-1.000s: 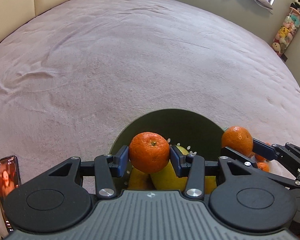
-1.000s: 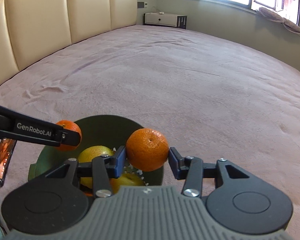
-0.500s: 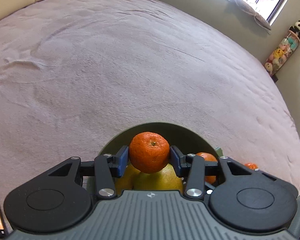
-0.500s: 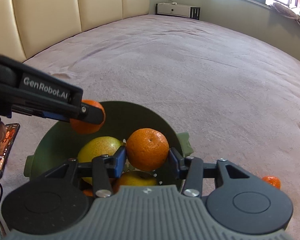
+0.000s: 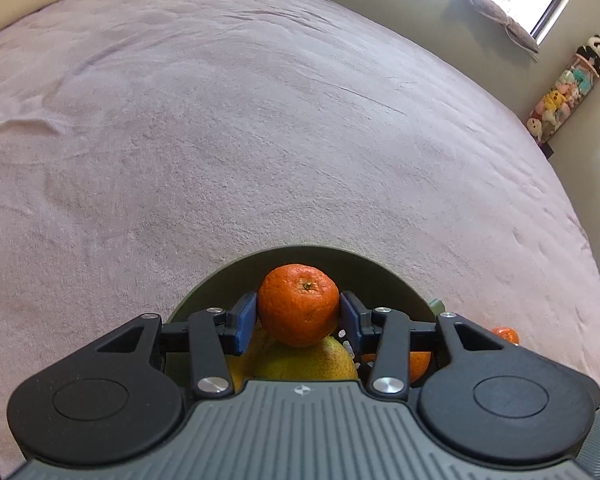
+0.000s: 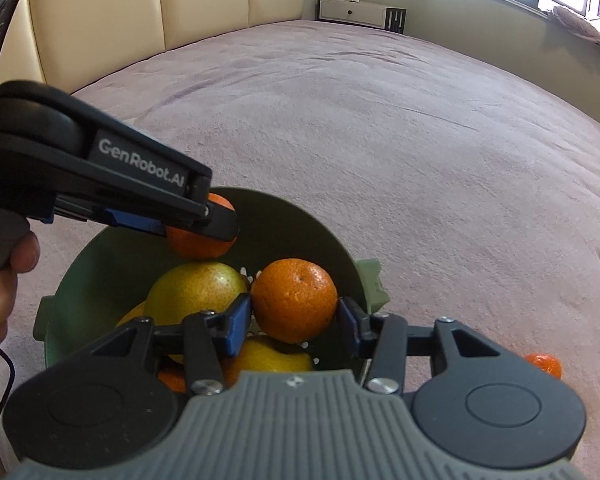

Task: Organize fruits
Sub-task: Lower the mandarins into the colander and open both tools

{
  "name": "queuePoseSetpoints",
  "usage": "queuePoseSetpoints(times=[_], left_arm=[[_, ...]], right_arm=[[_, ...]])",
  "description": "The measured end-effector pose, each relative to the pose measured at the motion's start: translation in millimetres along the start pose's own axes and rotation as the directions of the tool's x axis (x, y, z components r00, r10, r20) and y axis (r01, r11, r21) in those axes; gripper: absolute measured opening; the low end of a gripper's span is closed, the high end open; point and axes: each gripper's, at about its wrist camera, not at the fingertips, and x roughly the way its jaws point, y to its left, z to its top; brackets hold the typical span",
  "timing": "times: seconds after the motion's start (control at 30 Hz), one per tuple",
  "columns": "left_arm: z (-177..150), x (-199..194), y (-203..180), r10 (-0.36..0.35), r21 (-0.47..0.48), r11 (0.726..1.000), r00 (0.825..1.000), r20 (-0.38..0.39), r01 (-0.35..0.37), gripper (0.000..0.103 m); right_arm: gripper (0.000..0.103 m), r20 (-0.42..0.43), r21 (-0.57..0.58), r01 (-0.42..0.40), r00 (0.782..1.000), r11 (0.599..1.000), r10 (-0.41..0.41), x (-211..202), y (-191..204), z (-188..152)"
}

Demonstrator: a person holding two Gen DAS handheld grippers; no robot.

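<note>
Both grippers hang over the green bowl point(image 6: 100, 264) at the lower centre to drop fruit in: the left gripper point(image 5: 298, 314) pinches a tangerine point(image 5: 298, 304), and the right gripper point(image 6: 294, 314) pinches another tangerine point(image 6: 294, 300); one stray tangerine point(image 6: 546, 364) lies on the bed point(image 6: 380, 140) at lower right.

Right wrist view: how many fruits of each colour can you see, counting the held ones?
Orange: 4: left-held orange, right-held orange, bowl orange, bed orange
Yellow-green: 2: pear-like fruit, yellow fruit
Total: 6 clearly seen; a yellow sliver may be a seventh.
</note>
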Motion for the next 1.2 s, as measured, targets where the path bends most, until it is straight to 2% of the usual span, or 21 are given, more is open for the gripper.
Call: queuePoseSetpoints(times=[0.37, 0.6, 0.73, 0.93, 1.2], left_arm=[[-5, 3, -28, 0.044, 0.167, 0.985, 0.999, 0.011, -0.046, 0.051], [-5, 6, -28, 0.06, 0.162, 0.985, 0.998, -0.011, -0.057, 0.051], [-5, 4, -31, 0.052, 0.176, 0.983, 0.999, -0.009, -0.049, 0.062], [-5, 0, -34, 0.055, 0.178, 0.983, 0.998, -0.005, -0.053, 0.064], [-5, -18, -39, 0.056, 0.184, 0.981, 0.998, 0.031, -0.061, 0.068]], right_arm=[[0.047, 0.019, 0.008, -0.007, 1.0, 1.0, 0.007, -6, -4, 7], [0.048, 0.01, 0.022, -0.015, 1.0, 1.0, 0.015, -9, -6, 1], [0.05, 0.006, 0.029, -0.018, 1.0, 0.999, 0.018, -7, -6, 2], [0.051, 0.012, 0.024, -0.017, 1.0, 1.0, 0.016, -10, -5, 3], [0.062, 0.044, 0.019, 0.001, 0.999, 1.0, -0.002, -29, -4, 1]])
